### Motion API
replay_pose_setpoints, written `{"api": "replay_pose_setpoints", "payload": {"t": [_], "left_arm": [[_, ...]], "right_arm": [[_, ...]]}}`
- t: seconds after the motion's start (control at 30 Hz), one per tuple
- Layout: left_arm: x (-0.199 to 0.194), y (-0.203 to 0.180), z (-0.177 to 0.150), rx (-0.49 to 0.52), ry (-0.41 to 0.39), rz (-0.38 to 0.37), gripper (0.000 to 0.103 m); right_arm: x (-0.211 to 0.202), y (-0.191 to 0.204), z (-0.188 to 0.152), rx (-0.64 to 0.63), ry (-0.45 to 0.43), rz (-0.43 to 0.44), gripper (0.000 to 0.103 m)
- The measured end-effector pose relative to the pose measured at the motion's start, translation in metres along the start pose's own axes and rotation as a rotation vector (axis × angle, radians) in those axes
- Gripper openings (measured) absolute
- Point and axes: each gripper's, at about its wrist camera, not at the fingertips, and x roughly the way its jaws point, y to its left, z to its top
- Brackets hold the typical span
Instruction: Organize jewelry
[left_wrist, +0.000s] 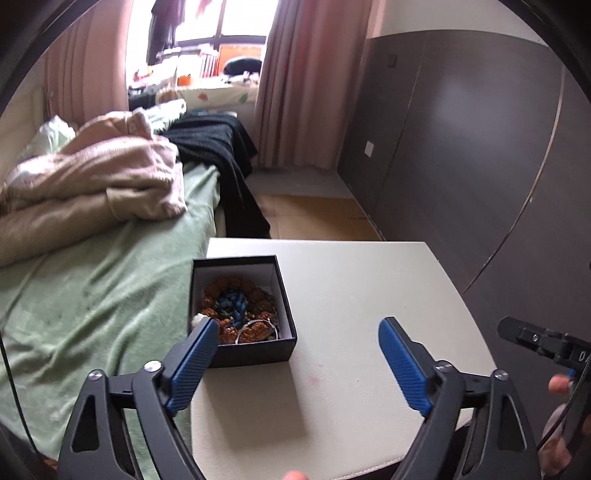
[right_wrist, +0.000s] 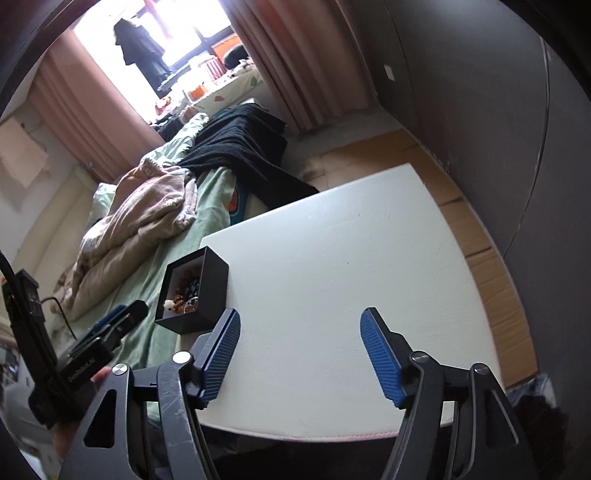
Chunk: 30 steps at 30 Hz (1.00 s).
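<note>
— Both tongs first: from the left wrist we see our left gripper (left_wrist: 297, 326) with its jaws spread wide and nothing between them, only bare tabletop. We find no writing we can read in this view.

— And the jewelry?

— We see it in the black box (left_wrist: 242, 314), at about ten o'clock from the gap between the jaws. The box is square, lidless, white inside, and sits at the table's (left_wrist: 369, 295) left edge, beside the bed (left_wrist: 92, 295). Inside we make out knobbly brown beads (left_wrist: 236, 290) ringed around something blue, plus a thin silvery ring. The left blue ribbed pad overlaps the box's near corner in the picture; we cannot tell whether it touches. From twelve to three o'clock the smooth pale tabletop is clear. Our right gripper (left_wrist: 535, 341) pokes in at three o'clock.

— And from the right wrist?

— Our right gripper (right_wrist: 299, 319) is also released, jaws apart over bare table, holding nothing. The black box (right_wrist: 197, 295) lies at ten o'clock, its near corner just beside the left pad. The left gripper (right_wrist: 118, 319) hangs at nine o'clock over the green sheet, and its black body carries small pale lettering too blurred for us to read. Open white surface runs from twelve to two o'clock, ending at a straight far edge above wooden flooring (right_wrist: 491, 258).
</note>
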Motion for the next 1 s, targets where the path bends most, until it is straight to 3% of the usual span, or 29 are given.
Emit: {"api": "replay_pose_setpoints", "payload": {"t": [0.27,0.93,1.0], "left_arm": [[-0.018,-0.01,-0.004,0.046,-0.064,0.035,0.101],[-0.036,-0.015,-0.003,0.047,-0.123,0.046,0.102],[-0.037,-0.015,-0.004,0.05,-0.127,0.047,0.102]], "right_arm": [[-0.018,0.002,-0.005,-0.051,-0.05,-0.019,0.093],[-0.039,-0.004,-0.011,-0.044,-0.153,-0.019,0.099],[-0.039,-0.003,-0.012,-0.045,-0.157,-0.014,0.103]]}}
